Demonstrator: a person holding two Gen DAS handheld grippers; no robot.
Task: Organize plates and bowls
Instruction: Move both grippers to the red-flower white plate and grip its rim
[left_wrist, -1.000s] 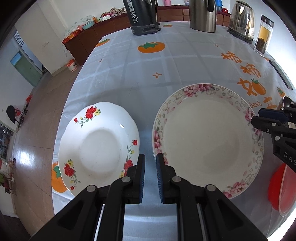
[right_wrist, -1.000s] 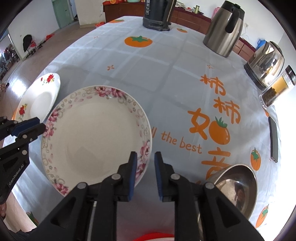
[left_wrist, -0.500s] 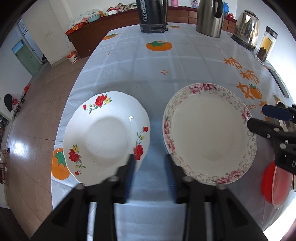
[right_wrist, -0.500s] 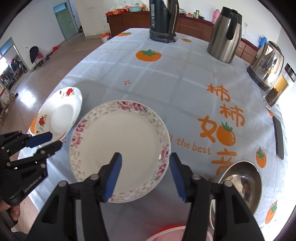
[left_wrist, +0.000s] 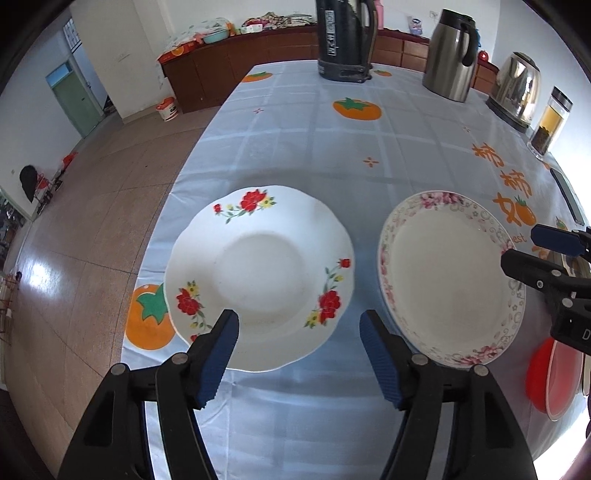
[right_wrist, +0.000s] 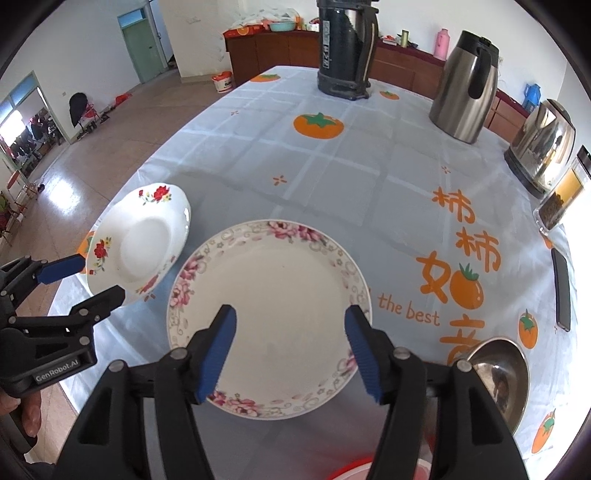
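Both claws hang with jaws opening and nothing between them: left claw (left_wrist: 297, 354) above the red-flowered plate (left_wrist: 258, 275), right claw (right_wrist: 291, 347) above the pink-rimmed plate (right_wrist: 269, 314). These lie side by side on the table (left_wrist: 314, 147), likely awaiting stacking.

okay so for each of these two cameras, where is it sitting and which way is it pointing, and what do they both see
Left wrist: rides the left claw, aimed steeply down at the red-flowered plate; its own opening fingers show, empty, with the right claw at the picture's right.
Right wrist: rides the right claw, aimed steeply down at the pink-rimmed plate; its own opening fingers show, empty, with the left claw at the picture's left.
Shared: both plates, the tablecloth, the black flask.
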